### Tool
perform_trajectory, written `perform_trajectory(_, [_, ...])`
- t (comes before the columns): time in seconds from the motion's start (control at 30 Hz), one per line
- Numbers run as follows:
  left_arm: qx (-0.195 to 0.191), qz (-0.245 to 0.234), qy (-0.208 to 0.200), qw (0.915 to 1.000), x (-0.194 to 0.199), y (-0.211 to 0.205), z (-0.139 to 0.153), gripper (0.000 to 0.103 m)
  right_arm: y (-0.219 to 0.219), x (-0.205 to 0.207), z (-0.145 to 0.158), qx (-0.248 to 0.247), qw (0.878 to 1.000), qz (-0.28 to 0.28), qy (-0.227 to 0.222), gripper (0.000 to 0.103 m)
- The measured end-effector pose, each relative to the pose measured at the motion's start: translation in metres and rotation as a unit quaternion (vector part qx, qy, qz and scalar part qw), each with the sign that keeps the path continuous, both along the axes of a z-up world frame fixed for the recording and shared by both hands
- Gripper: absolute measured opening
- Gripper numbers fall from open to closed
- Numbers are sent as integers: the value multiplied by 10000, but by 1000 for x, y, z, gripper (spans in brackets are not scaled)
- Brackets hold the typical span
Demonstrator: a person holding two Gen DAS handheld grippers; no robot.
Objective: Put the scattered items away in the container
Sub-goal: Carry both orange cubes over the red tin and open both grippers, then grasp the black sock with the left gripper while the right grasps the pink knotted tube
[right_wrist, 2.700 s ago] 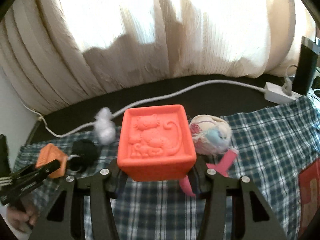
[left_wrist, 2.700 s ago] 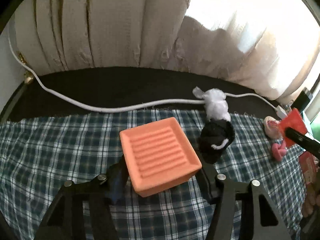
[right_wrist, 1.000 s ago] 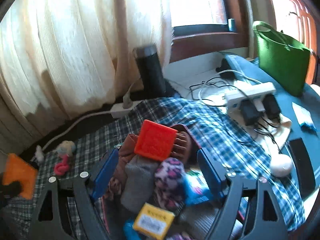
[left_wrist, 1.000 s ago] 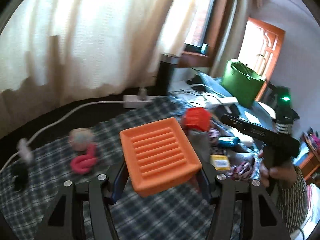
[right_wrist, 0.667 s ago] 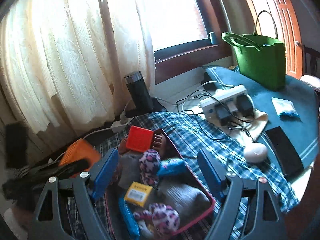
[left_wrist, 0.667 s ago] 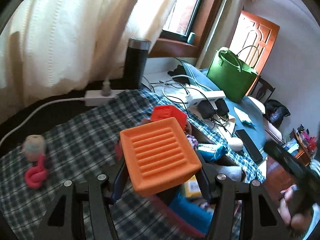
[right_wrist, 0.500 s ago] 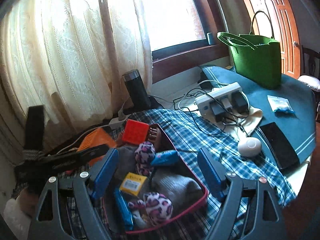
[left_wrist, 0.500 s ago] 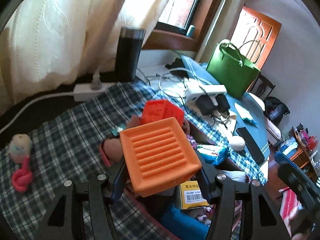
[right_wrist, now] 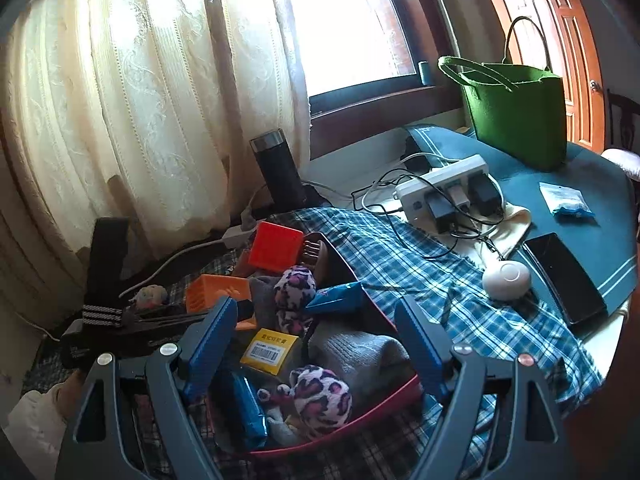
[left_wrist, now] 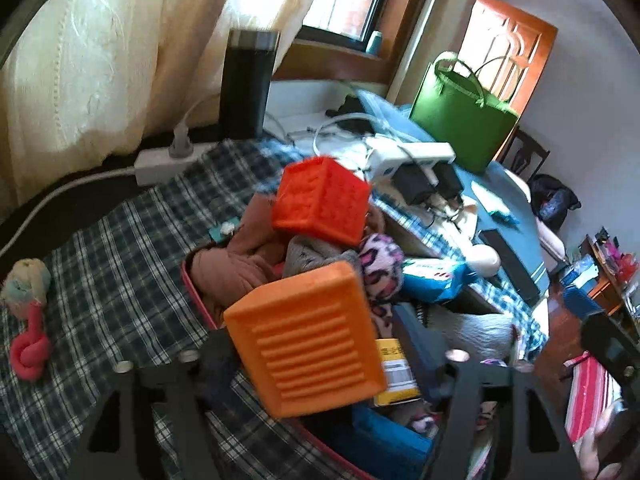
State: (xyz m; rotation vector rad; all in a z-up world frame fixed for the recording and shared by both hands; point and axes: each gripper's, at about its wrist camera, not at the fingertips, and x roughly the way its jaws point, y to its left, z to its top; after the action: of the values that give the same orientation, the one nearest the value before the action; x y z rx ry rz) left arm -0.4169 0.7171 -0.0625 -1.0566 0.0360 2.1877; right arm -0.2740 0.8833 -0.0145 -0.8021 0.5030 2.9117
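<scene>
left claw (left_wrist: pixel 320 364): jaws just widened, ribbed orange rubber block (left_wrist: pixel 306 338) loose between them.
right claw (right_wrist: pixel 316 340): wide, empty.
risk: block may be tipped off the overfull red-rimmed container (right_wrist: pixel 384 398).

Domestic room, lived-in. Lace curtain (right_wrist: pixel 132 92), wooden door (left_wrist: pixel 508 48), green bag (right_wrist: pixel 520 116), plaid cloth (left_wrist: pixel 112 248); power strip (right_wrist: pixel 444 188).

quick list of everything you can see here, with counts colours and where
container: 1, red-rimmed, on plaid cloth, full
cube: 1, red, atop the contents
ribbed block: 1, orange, over the container
spotted plush items: 2, pink-black, in container
box: 1, yellow, in container
pink toy: 1, pink, on cloth, outside container
flask: 1, black, by curtain
bag: 1, green, beyond the cloth
left claw: 1, black, jaws just opening, ribbed block between them
right claw: 1, blue pads, open, empty
</scene>
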Motion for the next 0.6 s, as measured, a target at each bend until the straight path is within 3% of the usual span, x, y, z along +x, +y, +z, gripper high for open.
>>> perform_trajectory(0.33, [309,235,444,9983,13,-42,38,82,-19,4,5,-106,9999,58,96,84])
perform_trajectory(0.6, [236,1106,468,9925,5,-126,38,82,-72,-8,9,-103,9980,610,126,84])
